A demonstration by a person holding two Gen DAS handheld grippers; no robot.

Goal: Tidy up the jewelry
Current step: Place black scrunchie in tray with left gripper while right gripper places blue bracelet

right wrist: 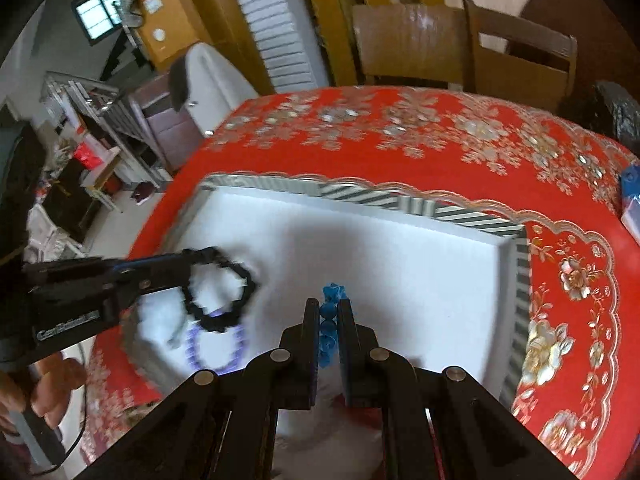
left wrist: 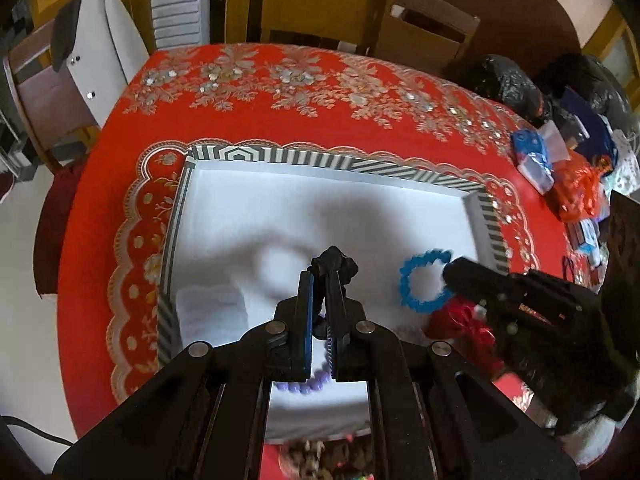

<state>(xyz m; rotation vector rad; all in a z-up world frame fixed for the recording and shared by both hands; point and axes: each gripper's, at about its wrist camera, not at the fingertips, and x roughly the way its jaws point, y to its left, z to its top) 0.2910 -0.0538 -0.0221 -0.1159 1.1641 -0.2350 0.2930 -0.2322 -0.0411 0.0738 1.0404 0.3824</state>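
A white tray (left wrist: 280,160) with a black-and-white striped rim lies on the red tablecloth. My left gripper (left wrist: 320,280) is shut on a black bead bracelet (left wrist: 338,262) and holds it above the tray; it also shows in the right wrist view (right wrist: 224,300). My right gripper (right wrist: 329,308) is shut on a blue bead bracelet (right wrist: 330,320), which hangs as a ring in the left wrist view (left wrist: 424,284). A purple bead bracelet (right wrist: 216,346) lies on the tray floor under the black one; it also shows in the left wrist view (left wrist: 308,386).
A folded white cloth (left wrist: 212,312) lies in the tray's near left corner. A red pouch (left wrist: 464,320) sits by the tray's near right side. Bags and packets (left wrist: 560,168) crowd the table's right edge. Wooden chairs (right wrist: 440,40) stand behind the table.
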